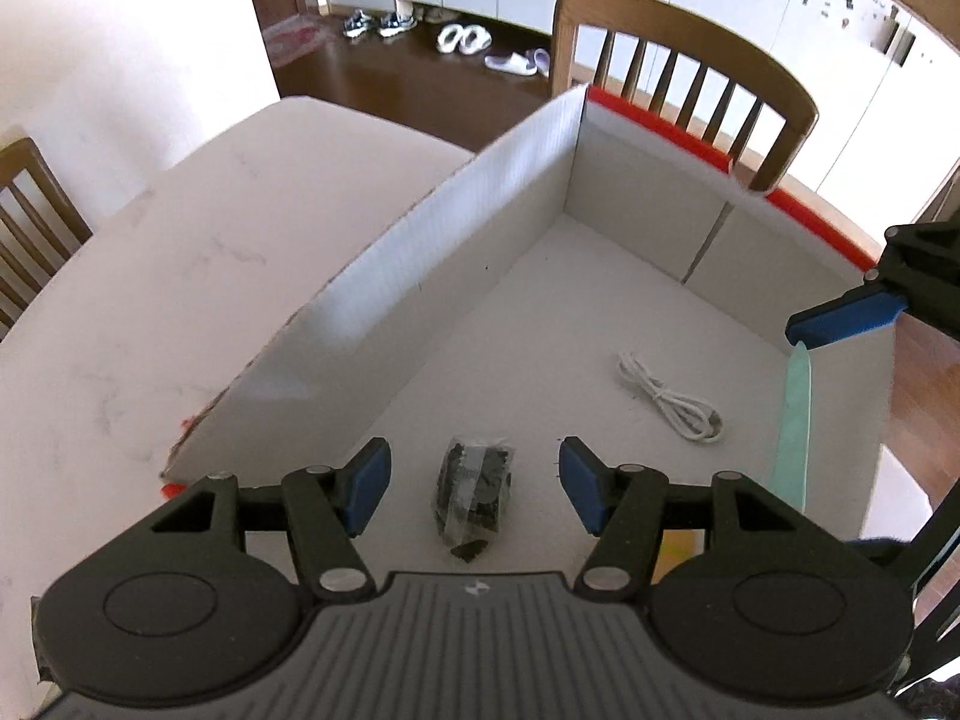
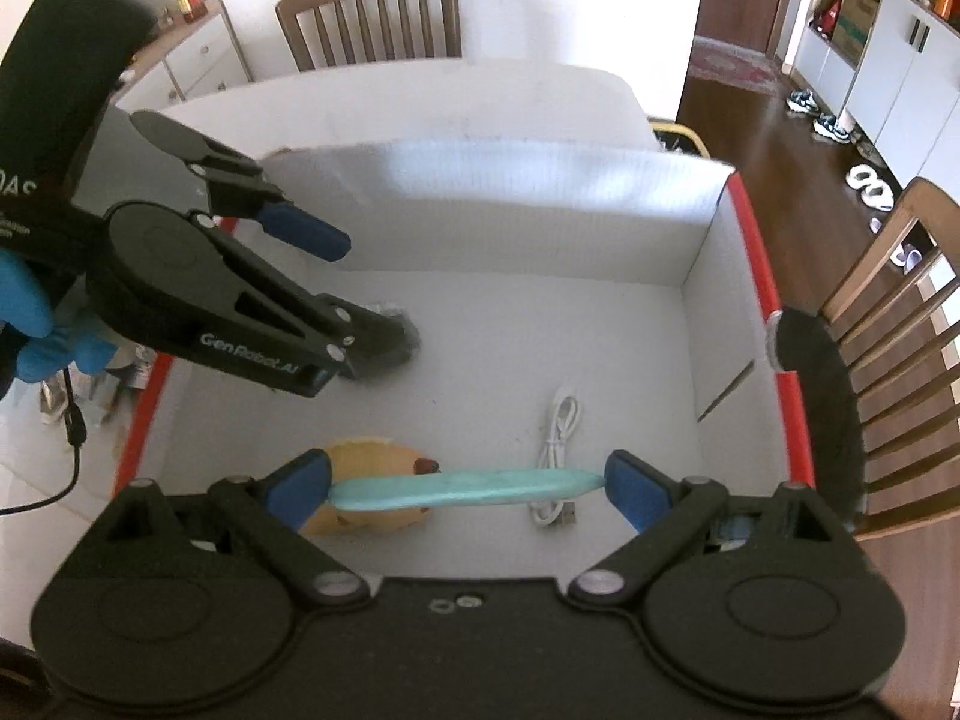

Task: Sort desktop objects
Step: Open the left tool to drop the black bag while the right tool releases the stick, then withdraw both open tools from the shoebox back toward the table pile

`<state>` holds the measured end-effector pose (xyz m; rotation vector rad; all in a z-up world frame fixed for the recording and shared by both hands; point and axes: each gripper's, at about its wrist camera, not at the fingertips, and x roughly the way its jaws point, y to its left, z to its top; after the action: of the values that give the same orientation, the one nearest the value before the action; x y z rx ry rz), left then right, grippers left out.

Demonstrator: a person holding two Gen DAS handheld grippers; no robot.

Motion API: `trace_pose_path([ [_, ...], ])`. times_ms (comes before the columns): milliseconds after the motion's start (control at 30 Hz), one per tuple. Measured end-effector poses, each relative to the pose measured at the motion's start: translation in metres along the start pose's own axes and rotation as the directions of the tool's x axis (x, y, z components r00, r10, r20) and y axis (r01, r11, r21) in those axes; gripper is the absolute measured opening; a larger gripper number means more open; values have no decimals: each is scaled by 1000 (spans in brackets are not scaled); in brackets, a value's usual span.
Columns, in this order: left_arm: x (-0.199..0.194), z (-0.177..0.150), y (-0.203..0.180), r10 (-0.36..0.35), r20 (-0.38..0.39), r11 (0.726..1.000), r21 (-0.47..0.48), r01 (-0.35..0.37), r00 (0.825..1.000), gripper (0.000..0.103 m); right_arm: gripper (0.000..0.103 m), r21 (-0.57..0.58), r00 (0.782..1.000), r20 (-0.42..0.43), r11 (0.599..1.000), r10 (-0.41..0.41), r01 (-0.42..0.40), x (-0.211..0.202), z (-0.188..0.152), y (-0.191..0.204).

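Observation:
A white cardboard box (image 1: 480, 222) with red outer edges sits on the table. In the left wrist view, my left gripper (image 1: 474, 486) is open above a small clear bag of black parts (image 1: 474, 498) lying on the box floor. A white coiled cable (image 1: 672, 399) lies to its right. In the right wrist view, my right gripper (image 2: 468, 489) holds a long teal strip (image 2: 468, 489) lengthwise between its blue pads, above the box floor. A tan round object (image 2: 372, 492) lies under it, next to the cable (image 2: 558, 462). The left gripper (image 2: 336, 306) shows over the bag (image 2: 390, 342).
Wooden chairs (image 1: 690, 78) stand behind the box and at the table's left (image 1: 30, 222). Small items (image 2: 90, 384) lie on the table outside the box's left wall. The white table (image 1: 150, 300) extends left of the box.

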<state>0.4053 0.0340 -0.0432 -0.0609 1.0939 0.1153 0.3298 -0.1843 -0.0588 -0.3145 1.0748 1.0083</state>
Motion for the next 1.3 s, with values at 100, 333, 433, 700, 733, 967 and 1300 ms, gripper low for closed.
trace_pose_path([
  [100,-12,-3,-3,5,29,1000,1,-5,1000,61,99,-4,999,33,1000,16,-16,-12,-2,1],
  [333,-34,-13,-4,15,73,1000,1,-15,997,61,100,-18,998,64,1000,2,0,-12,-3,2],
  [433,-43,-18,-2,16,82,1000,-1,-16,996,61,101,-11,997,80,1000,21,-20,-15,-6,0],
  [700,-62,-30,-1,12,112,1000,-11,-11,994,61,101,-40,994,103,999,20,-16,-33,-6,13],
  [733,-64,-31,-2,9,115,1000,-12,-8,993,61,101,-43,994,106,999,19,-15,-35,-7,15],
  [967,-86,-49,-6,-22,141,1000,-7,23,990,61,102,-51,991,127,998,27,-21,-52,-10,26],
  [1300,-115,-82,-2,-21,182,999,-28,27,983,70,103,-53,988,145,998,44,-36,-62,-19,50],
])
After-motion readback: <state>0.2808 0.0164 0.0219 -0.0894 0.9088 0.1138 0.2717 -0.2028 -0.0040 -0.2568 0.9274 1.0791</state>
